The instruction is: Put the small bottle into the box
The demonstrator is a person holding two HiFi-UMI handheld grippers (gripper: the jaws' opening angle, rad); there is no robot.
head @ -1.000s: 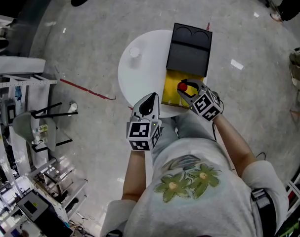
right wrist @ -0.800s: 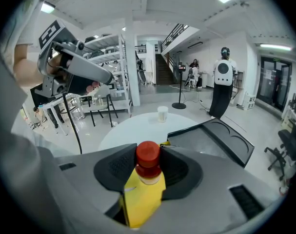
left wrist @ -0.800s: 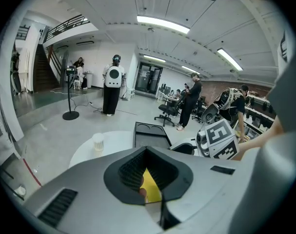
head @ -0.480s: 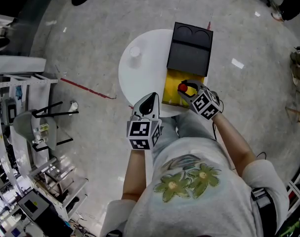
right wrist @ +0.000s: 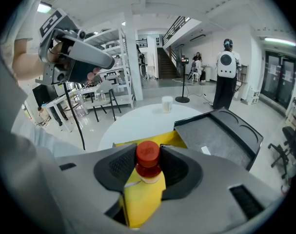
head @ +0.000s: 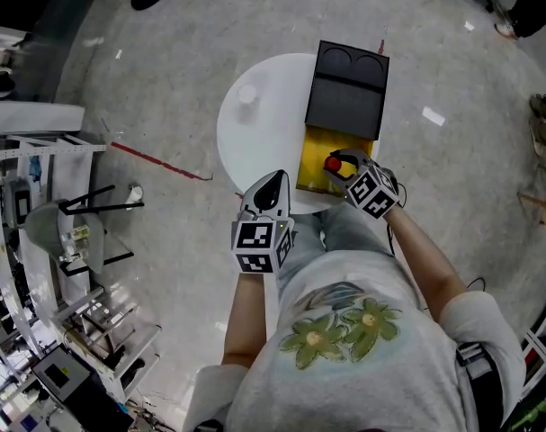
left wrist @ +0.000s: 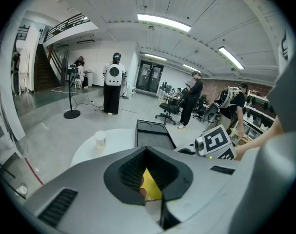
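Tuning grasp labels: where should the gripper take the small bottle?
Bottle: probably pinch the yellow body just below the red cap, coming side-on. The body is narrow enough for the jaws, and the right gripper holds it that way over the box.

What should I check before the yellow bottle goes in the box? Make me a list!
1. Right gripper holding the small bottle: ok, jaws closed on it.
2. Box open: ok, black lid folded back.
3. Bottle lined up over the box's yellow inside: ok in the head view.
4. Left gripper out of the way: ok, shut, empty, left of the box.
5. White cup clear: ok, stands apart, left of the lid.
6. Bottle's bottom touching the box: cannot tell.
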